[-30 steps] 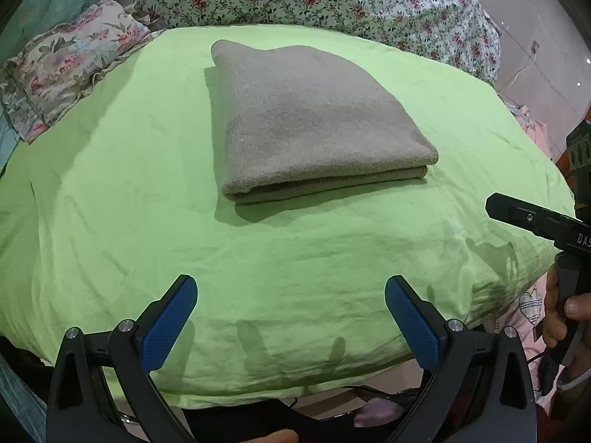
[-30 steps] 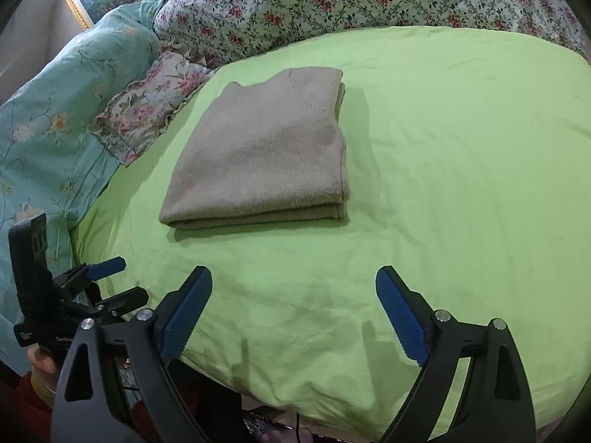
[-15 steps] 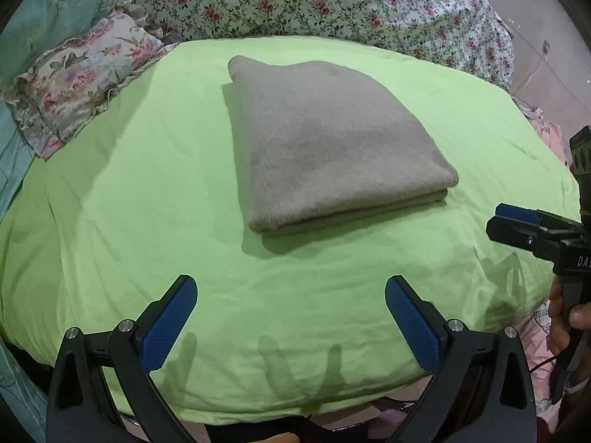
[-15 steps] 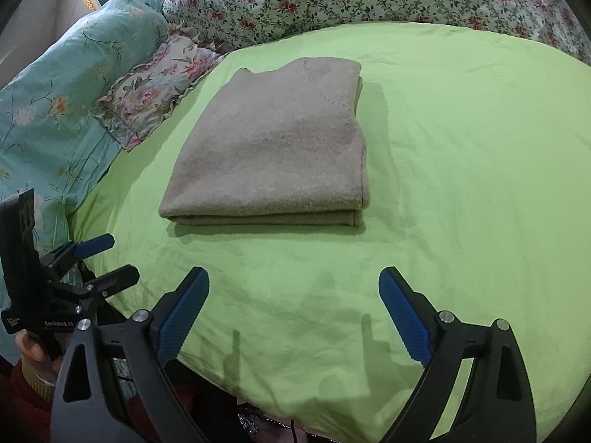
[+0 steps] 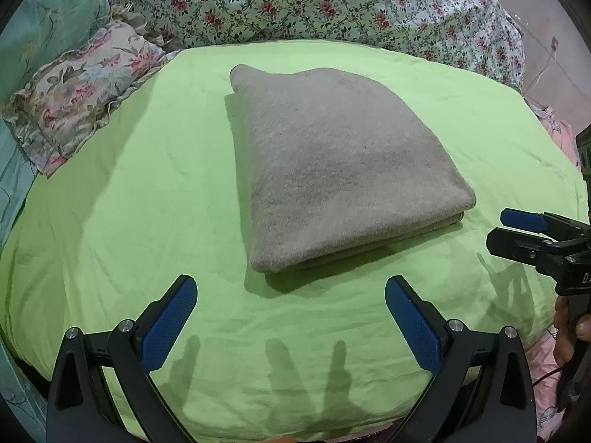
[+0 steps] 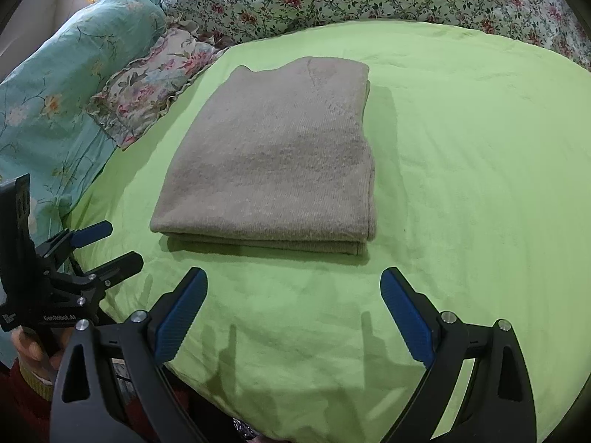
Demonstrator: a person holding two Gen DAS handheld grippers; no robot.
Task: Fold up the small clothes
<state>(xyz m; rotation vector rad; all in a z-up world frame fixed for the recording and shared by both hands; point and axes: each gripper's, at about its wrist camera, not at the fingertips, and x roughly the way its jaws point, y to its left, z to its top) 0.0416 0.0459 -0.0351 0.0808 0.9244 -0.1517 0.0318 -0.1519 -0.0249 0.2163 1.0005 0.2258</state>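
A beige knit garment (image 5: 340,166) lies folded into a flat rectangle on the light green sheet (image 5: 122,199); the right wrist view shows the same garment (image 6: 280,158) with its stacked edges toward me. My left gripper (image 5: 290,317) hovers open just short of the garment's near corner, nothing between its blue pads. My right gripper (image 6: 293,312) is open too, a little in front of the garment's near edge. Each gripper appears in the other's view: the right gripper (image 5: 517,232) at the right edge, the left gripper (image 6: 110,245) at the lower left.
Flowered bedding (image 5: 332,3) is piled behind the green sheet. A frilled floral pillow (image 5: 81,88) and teal bedding (image 6: 55,110) lie to the left. The bed's edge drops off at the right, where pink cloth (image 5: 557,129) shows. A hand (image 6: 33,350) holds the left gripper's handle.
Both grippers have moved forward toward the folded garment, which now fills more of each view. The garment itself has not shifted, and both grippers stay open.
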